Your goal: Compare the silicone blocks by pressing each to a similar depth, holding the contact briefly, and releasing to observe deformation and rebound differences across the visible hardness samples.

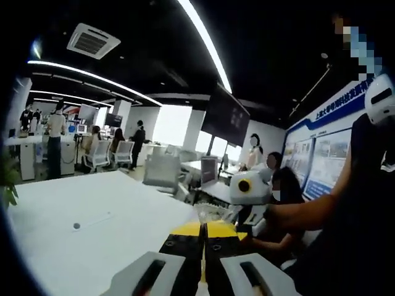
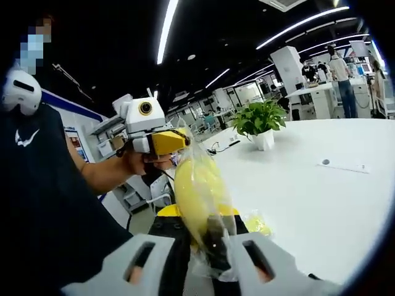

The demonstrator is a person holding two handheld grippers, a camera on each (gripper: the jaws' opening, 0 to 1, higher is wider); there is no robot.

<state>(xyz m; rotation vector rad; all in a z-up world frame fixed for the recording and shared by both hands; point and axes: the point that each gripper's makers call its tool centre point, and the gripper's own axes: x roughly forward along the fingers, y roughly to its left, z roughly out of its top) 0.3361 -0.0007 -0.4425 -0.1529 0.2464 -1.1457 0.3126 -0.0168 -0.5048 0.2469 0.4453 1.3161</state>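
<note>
In the right gripper view, the right gripper (image 2: 207, 237) pinches a yellow object in a clear plastic bag (image 2: 199, 194) between its yellow-tipped jaws; the bag rises straight ahead of the jaws, and a crumpled bit of plastic with more yellow in it (image 2: 258, 223) lies just to their right on the white table (image 2: 308, 197). Whether the bagged thing is one of the silicone blocks cannot be told (it looks soft and rounded through the film). Beyond the bag's upper left edge, the left gripper (image 2: 179, 139) is held up in a hand (image 2: 133, 163), its yellow tip touching the top of the bag. Farther across the table stands a potted plant (image 2: 259, 123).

In the left gripper view, the left gripper (image 1: 202, 229) has its jaws pressed together, with nothing visible between them. The white table (image 1: 92, 216) spreads ahead and to the left, and the right gripper (image 1: 250, 188) shows ahead to the right, held by a forearm (image 1: 302, 216).
</note>
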